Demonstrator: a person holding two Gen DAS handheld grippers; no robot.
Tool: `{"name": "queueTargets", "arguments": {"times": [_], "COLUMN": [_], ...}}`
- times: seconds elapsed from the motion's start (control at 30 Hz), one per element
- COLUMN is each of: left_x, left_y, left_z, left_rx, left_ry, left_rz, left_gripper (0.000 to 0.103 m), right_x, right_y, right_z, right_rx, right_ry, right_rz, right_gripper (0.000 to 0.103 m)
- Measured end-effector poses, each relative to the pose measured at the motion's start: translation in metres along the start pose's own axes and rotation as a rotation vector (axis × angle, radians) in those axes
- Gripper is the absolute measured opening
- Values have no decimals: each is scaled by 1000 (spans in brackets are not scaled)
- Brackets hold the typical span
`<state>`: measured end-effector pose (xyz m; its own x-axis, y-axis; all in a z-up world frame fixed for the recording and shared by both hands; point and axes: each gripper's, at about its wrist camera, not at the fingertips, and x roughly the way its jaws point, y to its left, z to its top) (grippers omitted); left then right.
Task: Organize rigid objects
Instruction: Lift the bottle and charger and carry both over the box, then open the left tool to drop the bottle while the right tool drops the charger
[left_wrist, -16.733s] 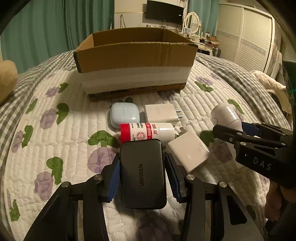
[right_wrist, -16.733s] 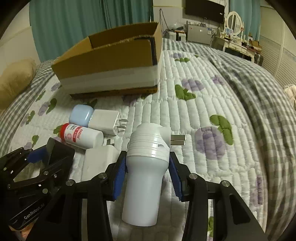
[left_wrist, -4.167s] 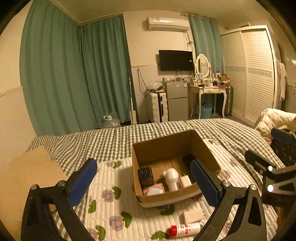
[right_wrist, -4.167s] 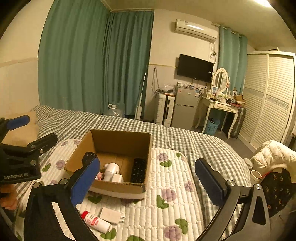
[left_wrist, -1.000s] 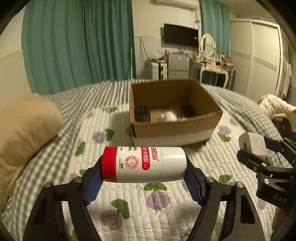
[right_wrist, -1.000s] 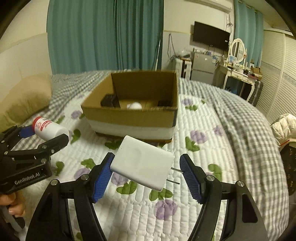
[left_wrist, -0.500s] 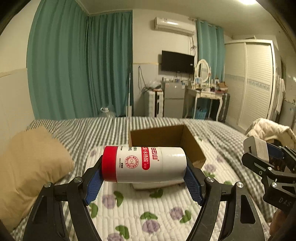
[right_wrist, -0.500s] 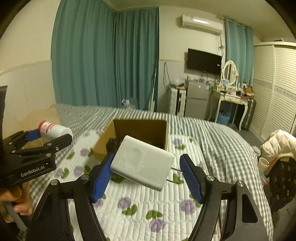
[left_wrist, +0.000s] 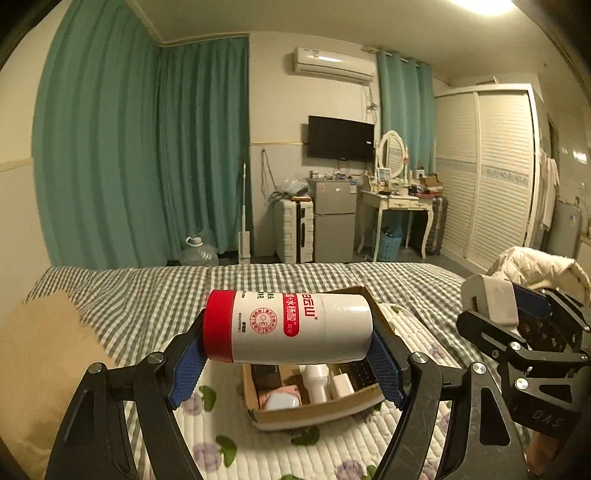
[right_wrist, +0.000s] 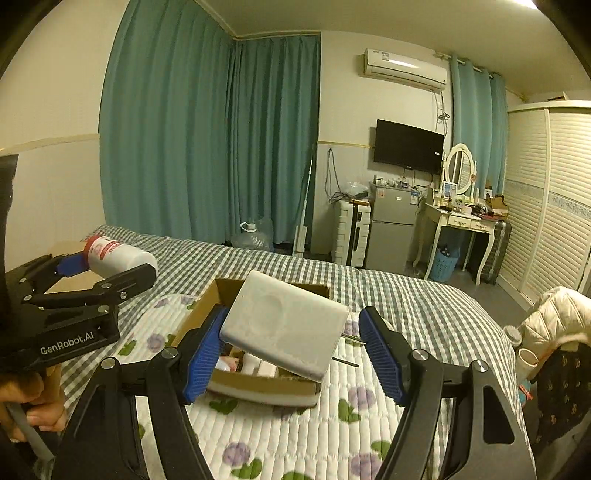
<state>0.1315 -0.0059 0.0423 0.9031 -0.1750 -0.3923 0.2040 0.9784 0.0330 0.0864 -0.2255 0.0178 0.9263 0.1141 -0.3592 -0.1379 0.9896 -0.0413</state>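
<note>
My left gripper (left_wrist: 286, 363) is shut on a white bottle with a red cap (left_wrist: 288, 326), held sideways high above the bed. The bottle also shows in the right wrist view (right_wrist: 118, 256). My right gripper (right_wrist: 291, 354) is shut on a white power adapter (right_wrist: 284, 328) with its prongs pointing right; the adapter also shows in the left wrist view (left_wrist: 487, 301). Below both sits the open cardboard box (left_wrist: 321, 410), also in the right wrist view (right_wrist: 258, 387), holding a white plug, a black charger, a pink item and other small things.
The box rests on a quilted floral bedspread (left_wrist: 295, 450) over a grey checked blanket (right_wrist: 406, 295). A tan pillow (left_wrist: 40, 365) lies at the left. A white jacket (right_wrist: 554, 317) is at the right. Curtains, fridge, dresser and wardrobe stand beyond the bed.
Both grippers have risen higher with their objects still held. The box now appears lower and smaller in both views, partly hidden behind the bottle and the adapter.
</note>
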Motion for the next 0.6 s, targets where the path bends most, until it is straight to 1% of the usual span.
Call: {"name": "queueTargets", "arguments": {"times": [0.1,0.2,0.37,0.57,0.6], "left_x": [17,36,68,117,133], "left_y": [-1,4,5,3,4], "left_z": [2,4,3,-9,-13], "left_rx": [16,4,23,20,8], "left_ry": [6,29,61,98,117], "left_rz": [2,-11,-3,-20,-16], "left_gripper": [79,79,77,77,77], "right_x": [19,40,77,127,138], "right_y": [-3,-6,-7,-9,-8], "right_z": [4,1,-7,-21,-25], "right_rx": [-6,-1,-21,-27,-27], "right_ry": [10,27,66,124,139], "right_rz": [1,13,29,45,44], "right_gripper": [72,72,72,72,72]}}
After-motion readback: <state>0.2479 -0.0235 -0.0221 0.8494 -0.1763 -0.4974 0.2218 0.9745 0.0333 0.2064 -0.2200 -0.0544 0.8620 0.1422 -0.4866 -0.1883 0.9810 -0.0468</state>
